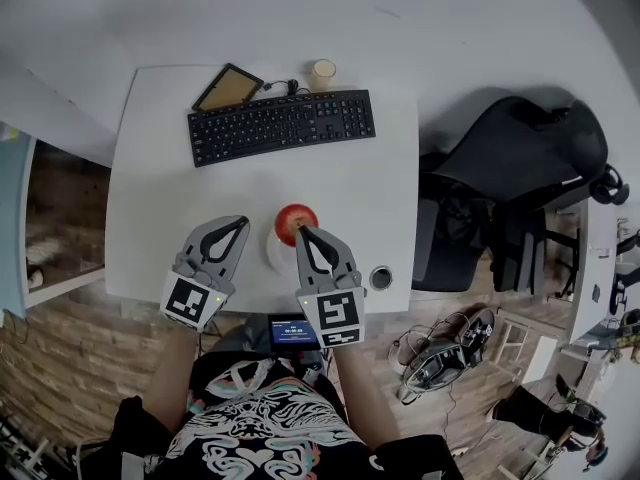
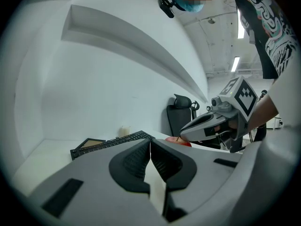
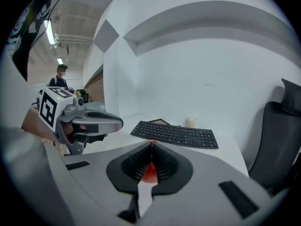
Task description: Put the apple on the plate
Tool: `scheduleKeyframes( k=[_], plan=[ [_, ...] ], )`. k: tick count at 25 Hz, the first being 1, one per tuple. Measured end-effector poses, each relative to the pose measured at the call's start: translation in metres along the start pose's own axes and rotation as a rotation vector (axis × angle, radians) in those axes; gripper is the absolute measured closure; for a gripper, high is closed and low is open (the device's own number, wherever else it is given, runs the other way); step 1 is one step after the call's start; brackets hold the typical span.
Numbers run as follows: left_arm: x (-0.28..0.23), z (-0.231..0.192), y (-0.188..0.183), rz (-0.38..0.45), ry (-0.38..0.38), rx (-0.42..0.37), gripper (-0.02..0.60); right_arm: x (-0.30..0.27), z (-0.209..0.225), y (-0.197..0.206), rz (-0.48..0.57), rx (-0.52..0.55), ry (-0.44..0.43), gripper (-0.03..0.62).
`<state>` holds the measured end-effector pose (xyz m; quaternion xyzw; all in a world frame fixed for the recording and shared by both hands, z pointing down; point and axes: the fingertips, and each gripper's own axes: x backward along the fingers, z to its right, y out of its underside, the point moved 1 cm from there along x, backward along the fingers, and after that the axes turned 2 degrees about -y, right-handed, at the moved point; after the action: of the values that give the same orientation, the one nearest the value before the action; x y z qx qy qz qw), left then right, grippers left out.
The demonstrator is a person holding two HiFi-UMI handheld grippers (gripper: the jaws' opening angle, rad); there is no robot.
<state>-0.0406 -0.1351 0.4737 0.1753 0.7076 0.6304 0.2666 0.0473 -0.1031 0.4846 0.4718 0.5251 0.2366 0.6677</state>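
White table [image 1: 150, 168] carries everything here. At its far left a brown-faced tablet [image 1: 229, 87] lies tilted, touching the corner of a black keyboard [image 1: 281, 125], and a pale cup [image 1: 322, 74] stands just beyond the keyboard's right half.

Nearer the person, the left gripper [image 1: 243, 221] hovers over bare tabletop to the left of the plate. Its own view shows the ribbed pads pressed together with nothing between them [image 2: 150, 147], so it is clenched and empty.

Just right of it a white plate [image 1: 274, 256] sits near the front edge, and the red apple [image 1: 293, 218] rests on the plate's far side.

The right gripper [image 1: 303, 231] reaches in from the near side, its tips right at the top of the apple. In the right gripper view the jaws are closed tip to tip [image 3: 151, 147], and the apple [image 3: 149, 173] shows red through the gap behind the pads. Whether the tips nip the stem cannot be told.

Further right, a small dark round object [image 1: 381, 278] lies at the table's front corner, and a black office chair [image 1: 510, 153] stands beside the table.
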Motion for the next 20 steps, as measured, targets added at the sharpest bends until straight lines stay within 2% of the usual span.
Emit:
scheduleKeyframes(
  k=[20],
  plan=[
    [0.017,0.036,0.018,-0.035,0.018,0.001,0.566,0.029,-0.004,0.037,-0.024,-0.039,0.019,0.565]
  ],
)
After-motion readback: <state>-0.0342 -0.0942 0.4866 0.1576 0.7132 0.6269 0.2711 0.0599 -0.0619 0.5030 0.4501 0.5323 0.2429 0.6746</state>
